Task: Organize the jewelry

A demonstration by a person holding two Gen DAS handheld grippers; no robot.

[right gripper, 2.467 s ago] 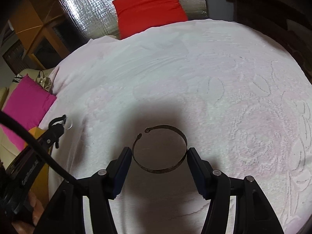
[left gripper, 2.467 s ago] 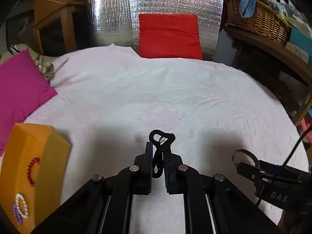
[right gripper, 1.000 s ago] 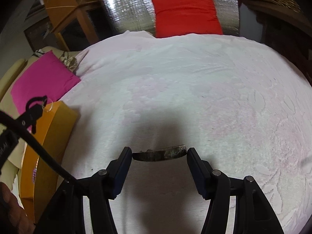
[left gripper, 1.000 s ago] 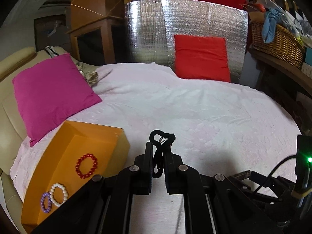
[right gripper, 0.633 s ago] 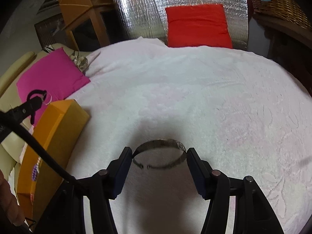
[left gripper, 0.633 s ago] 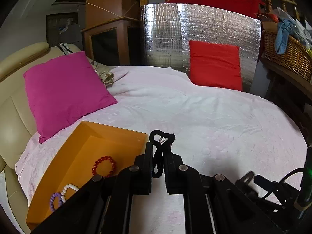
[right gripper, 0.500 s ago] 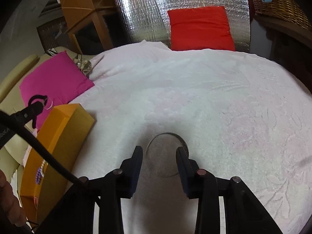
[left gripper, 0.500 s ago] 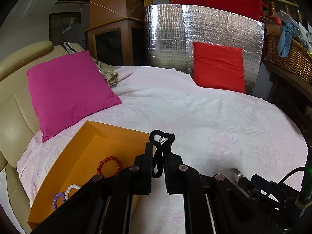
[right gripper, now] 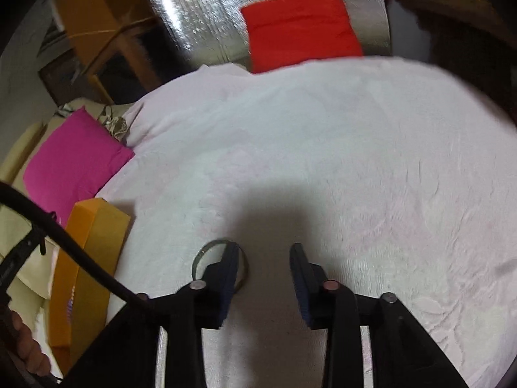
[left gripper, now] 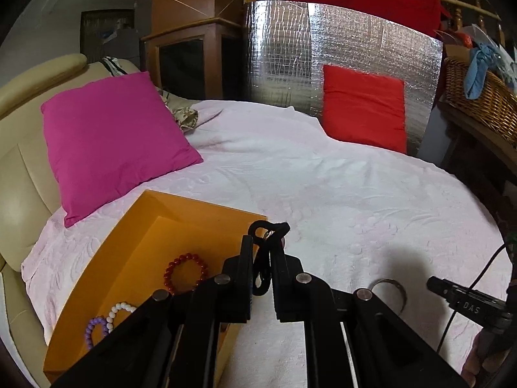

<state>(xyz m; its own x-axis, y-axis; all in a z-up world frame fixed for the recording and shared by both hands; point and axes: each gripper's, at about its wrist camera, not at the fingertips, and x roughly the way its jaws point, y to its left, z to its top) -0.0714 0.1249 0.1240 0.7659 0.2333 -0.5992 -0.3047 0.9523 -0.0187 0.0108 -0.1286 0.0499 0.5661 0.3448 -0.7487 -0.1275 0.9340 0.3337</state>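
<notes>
At the bed's point(left gripper: 339, 177) left edge, the orange box point(left gripper: 135, 258) already held three bead bracelets point(left gripper: 185, 271). My left hand-held gripper point(left gripper: 263, 268) was clamped on a black cord point(left gripper: 269, 229); my right hand-held gripper point(right gripper: 263, 258) stood apart, the metal bangle point(right gripper: 206, 252) lying unboxed beside it.

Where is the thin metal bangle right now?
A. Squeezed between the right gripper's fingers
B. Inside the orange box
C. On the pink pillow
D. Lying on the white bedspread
D: the thin metal bangle lies flat on the white bedspread, partly hidden behind one finger of the open right gripper, not clamped between them and outside the orange box.
</notes>
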